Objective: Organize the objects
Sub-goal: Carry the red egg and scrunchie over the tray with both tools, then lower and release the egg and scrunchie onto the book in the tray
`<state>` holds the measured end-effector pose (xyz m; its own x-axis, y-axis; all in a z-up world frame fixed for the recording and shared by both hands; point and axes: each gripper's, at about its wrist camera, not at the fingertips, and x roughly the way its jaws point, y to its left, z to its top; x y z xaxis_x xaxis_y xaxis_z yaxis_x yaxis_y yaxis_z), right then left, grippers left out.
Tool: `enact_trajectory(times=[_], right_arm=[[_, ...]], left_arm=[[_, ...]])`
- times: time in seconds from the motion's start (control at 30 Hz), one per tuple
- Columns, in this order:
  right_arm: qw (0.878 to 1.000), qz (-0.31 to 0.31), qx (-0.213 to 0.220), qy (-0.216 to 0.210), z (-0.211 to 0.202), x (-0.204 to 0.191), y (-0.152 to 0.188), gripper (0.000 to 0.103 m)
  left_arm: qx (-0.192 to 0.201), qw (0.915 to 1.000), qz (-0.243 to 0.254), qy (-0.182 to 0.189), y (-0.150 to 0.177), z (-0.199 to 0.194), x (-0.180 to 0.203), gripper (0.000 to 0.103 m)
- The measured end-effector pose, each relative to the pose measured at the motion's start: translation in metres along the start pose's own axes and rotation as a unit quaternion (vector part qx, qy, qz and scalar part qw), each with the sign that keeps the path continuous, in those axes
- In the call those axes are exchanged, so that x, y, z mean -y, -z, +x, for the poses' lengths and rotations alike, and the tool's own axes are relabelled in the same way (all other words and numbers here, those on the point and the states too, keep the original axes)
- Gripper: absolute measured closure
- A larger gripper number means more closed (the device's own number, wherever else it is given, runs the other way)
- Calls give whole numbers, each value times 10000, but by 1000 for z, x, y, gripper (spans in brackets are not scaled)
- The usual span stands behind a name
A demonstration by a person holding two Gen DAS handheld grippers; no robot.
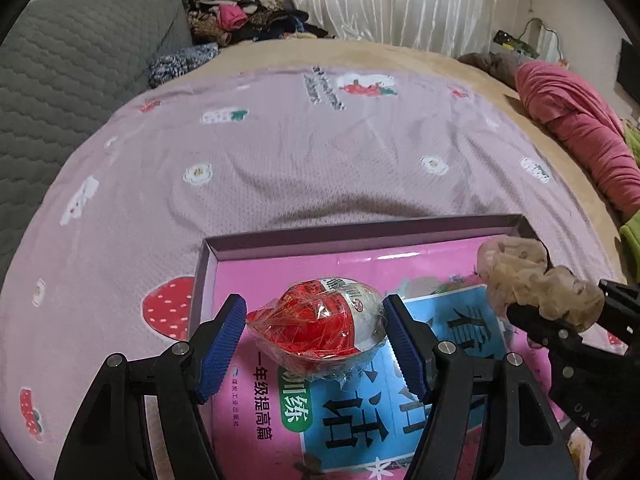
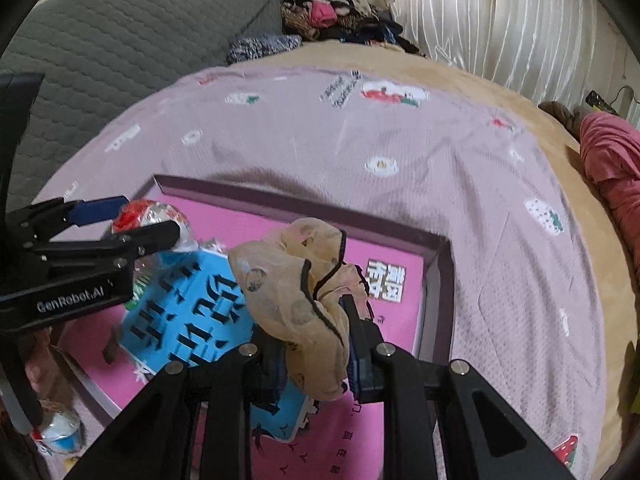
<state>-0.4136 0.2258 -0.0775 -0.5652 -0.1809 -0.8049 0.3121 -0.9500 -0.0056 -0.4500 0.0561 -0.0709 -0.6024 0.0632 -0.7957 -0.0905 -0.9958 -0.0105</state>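
Carrying two things over the shallow purple box (image 1: 360,236) at once, both apparently on the way to being set down inside. Left gripper (image 1: 316,336) pinching a wrapped egg-shaped snack (image 1: 320,320) in red and white under crinkly clear film, blue pads pressed on its two ends, held over the near left part of the box. Right gripper (image 2: 316,344) pressed nearly together on a beige gauzy hair scrunchie (image 2: 296,288) with a dark edge, bunched up and bulging above the fingers, held over the middle of the box toward its right side.

Judged as the placing step: items gathered, not yet released. Next move probably calling for lowering each thing until it rests on what lies in the box, then spreading the fingers. Worth keeping the two well apart so neither gripper knocks the other. Snack likely to roll once freed, being rounded and slippery in its film; best put down flat and low. Scrunchie soft and light, likely to cling to the pads, so a clean wide release needed.

Inside the box: a pink workbook (image 1: 360,268) with a blue title panel and large printed characters, lying flat and covering most of the floor. Nothing else clearly in there yet. Box itself resting on a pink bedspread (image 1: 280,152) with strawberry and flower prints.
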Motion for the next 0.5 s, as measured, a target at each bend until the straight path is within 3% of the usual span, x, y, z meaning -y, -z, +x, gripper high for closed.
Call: enact_trajectory(times=[0.4,0.5], right_arm=[[9995,-37,-296,104,18,-5,6,77],[9992,38,-394,38,22,-2,8,70]], left_arm=[[-153,9999,6,-12,2,16,4,30],[-184,9998,56,-33,3,17,5,28]])
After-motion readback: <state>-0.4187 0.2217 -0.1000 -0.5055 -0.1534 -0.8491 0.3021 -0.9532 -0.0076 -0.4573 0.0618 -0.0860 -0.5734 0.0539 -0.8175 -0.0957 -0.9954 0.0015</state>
